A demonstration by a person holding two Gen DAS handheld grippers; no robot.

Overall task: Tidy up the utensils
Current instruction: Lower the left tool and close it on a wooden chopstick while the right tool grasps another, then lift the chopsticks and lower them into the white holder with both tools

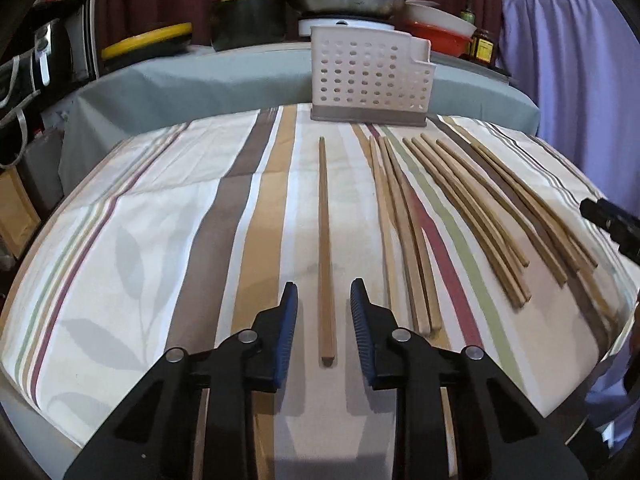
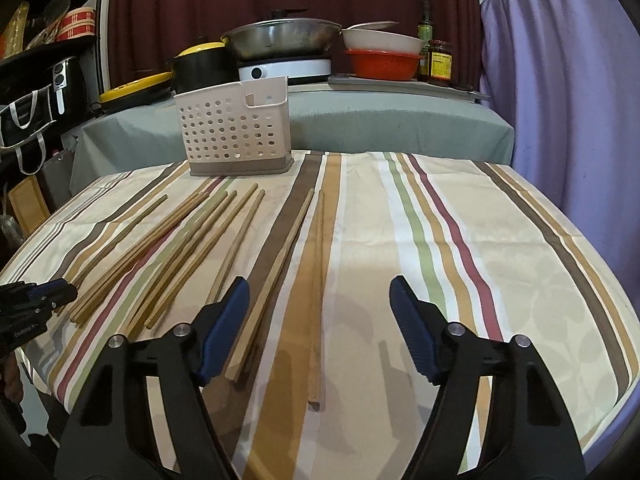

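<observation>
While the white perforated caddy (image 1: 370, 80) stands upright at the far edge of the striped tabletop (image 1: 160, 220), nothing shows above its rim, though its inside is hidden from both views, so it is perhaps empty; behind it a steel pan (image 2: 282, 38) sits on a white cooker, a cream bowl (image 2: 382, 42) rests on a red bowl (image 2: 382, 64), and their contents cannot be seen; wooden chopsticks (image 1: 460, 208) lie loose on the cloth in front of the caddy; the left hand-held gripper (image 1: 324, 294) has its blue pads narrowly apart on either side of a single chopstick (image 1: 325, 240), not touching it; the right hand-held gripper (image 2: 320, 294) stands wide apart, with a chopstick pair (image 2: 318, 280) lying between its pads, gripping nothing; its left pad sits just beside another pair.
</observation>
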